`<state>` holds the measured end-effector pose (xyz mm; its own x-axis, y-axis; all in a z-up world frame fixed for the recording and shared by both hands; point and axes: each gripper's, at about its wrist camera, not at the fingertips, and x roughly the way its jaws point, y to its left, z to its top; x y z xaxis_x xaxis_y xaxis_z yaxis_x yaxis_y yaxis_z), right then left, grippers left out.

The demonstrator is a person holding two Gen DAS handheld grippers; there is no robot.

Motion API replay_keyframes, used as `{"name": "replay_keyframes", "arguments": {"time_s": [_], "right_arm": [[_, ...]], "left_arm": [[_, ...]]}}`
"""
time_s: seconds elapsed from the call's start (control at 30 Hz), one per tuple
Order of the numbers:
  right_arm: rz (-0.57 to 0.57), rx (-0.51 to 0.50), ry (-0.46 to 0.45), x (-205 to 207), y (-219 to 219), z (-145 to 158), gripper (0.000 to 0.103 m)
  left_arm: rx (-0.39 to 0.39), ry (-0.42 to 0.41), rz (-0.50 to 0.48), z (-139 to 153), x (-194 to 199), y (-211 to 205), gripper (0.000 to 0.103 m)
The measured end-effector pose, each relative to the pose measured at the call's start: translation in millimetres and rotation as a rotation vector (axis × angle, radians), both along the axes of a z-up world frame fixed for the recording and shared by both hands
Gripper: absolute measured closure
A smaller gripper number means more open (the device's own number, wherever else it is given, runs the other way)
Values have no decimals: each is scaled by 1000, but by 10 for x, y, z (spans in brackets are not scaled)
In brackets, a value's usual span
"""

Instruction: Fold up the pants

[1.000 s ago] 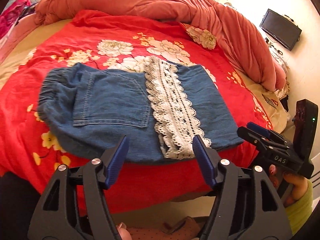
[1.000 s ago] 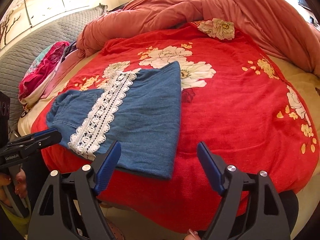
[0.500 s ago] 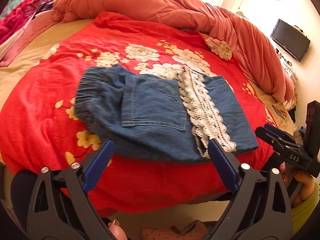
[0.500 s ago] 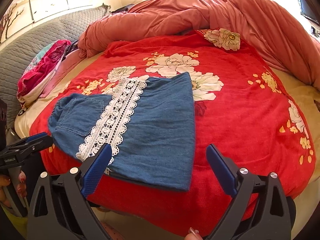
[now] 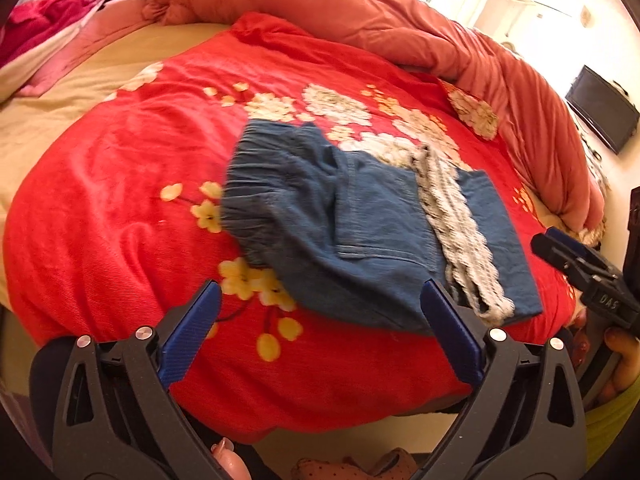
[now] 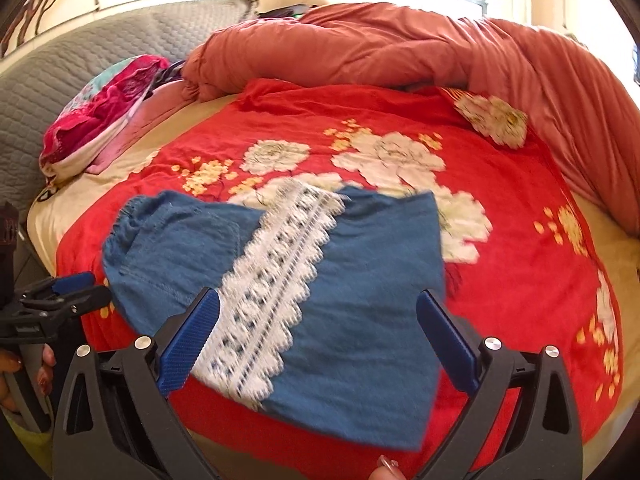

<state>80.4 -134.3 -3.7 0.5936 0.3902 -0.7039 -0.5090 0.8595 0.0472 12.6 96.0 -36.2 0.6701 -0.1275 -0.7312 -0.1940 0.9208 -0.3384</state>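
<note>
Pants: we see the blue denim pants (image 5: 360,224) folded into a compact block on the red floral blanket (image 5: 120,208), lying towards its near edge.
Lace: a white lace strip (image 6: 276,292) runs across the top of the pants, from their far edge to their near one.
Waistband: the gathered elastic waistband (image 5: 248,184) forms the end of the pants farthest from the lace, and a patch pocket (image 5: 380,216) sits between the two.
Left gripper: our left gripper (image 5: 320,332) hangs just in front of the pants, off the waistband end; its jaws are opening, spread wide, and nothing lies between the blue pads.
Right gripper: our right gripper (image 6: 318,334) hangs in front of the pants at the lace end; its jaws are opening too, wide apart and pressing on nothing, with the cloth only seen beyond them.
Blanket: it lies beneath the pants on a beige sheet (image 5: 48,120).
Quilt: a bunched salmon quilt (image 6: 380,52) curves round behind the pants, well apart from them.
Pink bundle: crumpled pink cloth (image 6: 104,108) lies well beyond the waistband end, against a grey quilted headboard (image 6: 60,68).
Screen: a dark wall screen (image 5: 602,108) hangs far beyond the lace end.
</note>
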Motion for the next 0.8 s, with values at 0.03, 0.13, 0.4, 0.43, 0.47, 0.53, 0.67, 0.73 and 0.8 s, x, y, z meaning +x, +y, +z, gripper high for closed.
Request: {"name": "replay_keyframes", "arguments": {"time_s": [0.03, 0.13, 0.4, 0.43, 0.47, 0.53, 0.67, 0.73, 0.8], "right_arm": [[17, 5, 0, 50, 62, 29, 5], [71, 22, 13, 187, 243, 94, 5], [243, 10, 55, 442, 882, 146, 5], [258, 11, 65, 461, 936, 145, 5], [293, 13, 82, 488, 1040, 141, 5], [339, 11, 101, 509, 1190, 130, 5], [411, -11, 143, 536, 1490, 62, 5], [441, -27, 158, 545, 1633, 22, 5], [466, -37, 167, 553, 1743, -24, 5]], "left_arm": [[-11, 0, 11, -16, 2, 34, 10], [-59, -13, 54, -52, 3, 144, 10], [-148, -47, 96, -108, 56, 304, 10], [-156, -55, 101, -116, 73, 313, 10], [-158, -66, 107, -119, 86, 319, 15], [-144, -72, 114, -133, 122, 318, 28], [-118, -70, 101, -231, 199, 310, 46], [-102, -77, 93, -252, 205, 287, 46], [-87, -84, 86, -254, 209, 276, 46]]}}
